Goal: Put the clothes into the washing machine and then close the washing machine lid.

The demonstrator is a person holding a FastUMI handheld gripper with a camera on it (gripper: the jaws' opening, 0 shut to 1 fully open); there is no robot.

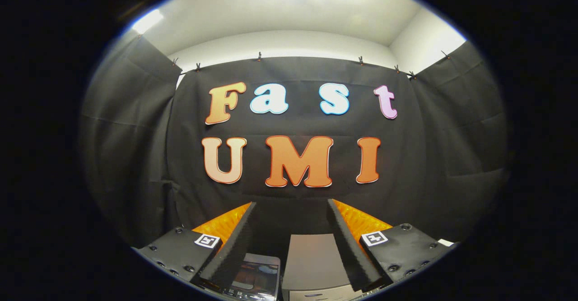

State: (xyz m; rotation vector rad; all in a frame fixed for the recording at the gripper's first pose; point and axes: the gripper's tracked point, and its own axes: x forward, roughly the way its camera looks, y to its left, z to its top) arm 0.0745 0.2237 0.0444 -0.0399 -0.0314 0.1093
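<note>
Washing machine (253, 280): I see what I take to be its top low between my fingers, just ahead of them and beneath them. It presents a dark glossy panel with a rounded pale rim, seated against the inner side of my left finger. I cannot tell from this panel whether the lid is shut or raised. No clothes can be made out.

Left to right: my left finger (232, 242) runs forward and inward, its ribbed inner face turned toward the centre. The gripper (291, 206) has its fingers spread well apart, with nothing pinched between them. In the gap, just right of the dark panel, stands a grey box-shaped unit (314, 256) with a flat top and a paler front face below; I cannot identify it further. My right finger (345, 242) mirrors the left, its lower end crossing in front of the grey unit's right edge.

Beyond both fingertips hangs the black cloth wall (433, 156) of the booth, clipped along its top edge, with a white ceiling (289, 7) above it.
</note>
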